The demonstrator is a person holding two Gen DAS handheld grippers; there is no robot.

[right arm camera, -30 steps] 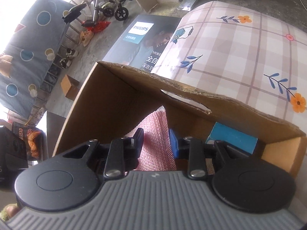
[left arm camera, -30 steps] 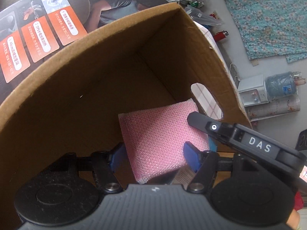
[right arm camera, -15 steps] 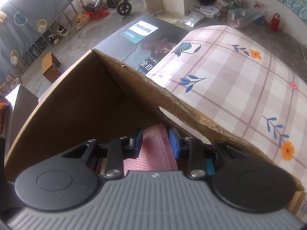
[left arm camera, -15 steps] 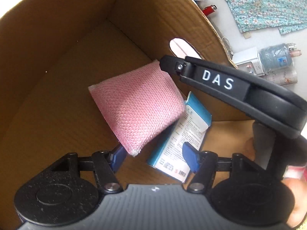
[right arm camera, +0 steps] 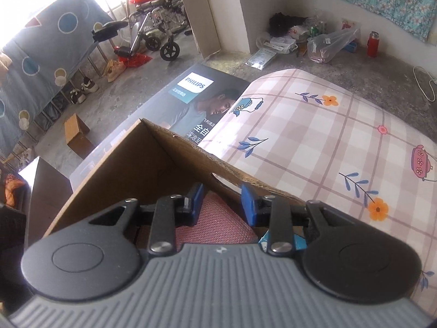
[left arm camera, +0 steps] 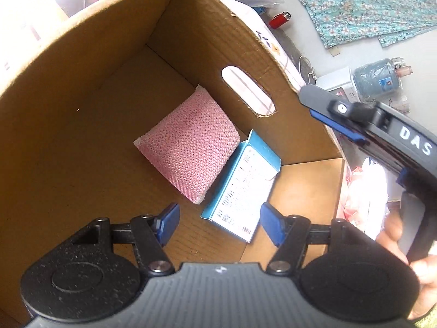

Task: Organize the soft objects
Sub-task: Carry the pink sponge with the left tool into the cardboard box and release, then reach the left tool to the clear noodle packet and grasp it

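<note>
Since the earlier frame, we note the pink sponge [left arm camera: 188, 147] has left the right gripper [right arm camera: 221, 203] and lies on the cardboard box [left arm camera: 82, 87] floor, touching the blue carton [left arm camera: 241, 186]. Our right fingers stand narrowly parted and empty above the box rim; our left gripper [left arm camera: 220, 222] is spread wide, holding nothing. We see the box beside a checked floral cloth [right arm camera: 327, 142] on a cluttered concrete floor [right arm camera: 273, 63].

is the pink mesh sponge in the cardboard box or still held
In the box. The pink mesh sponge lies on the brown cardboard box floor, leaning on a blue-edged carton, touched by neither hand-held gripper.
</note>
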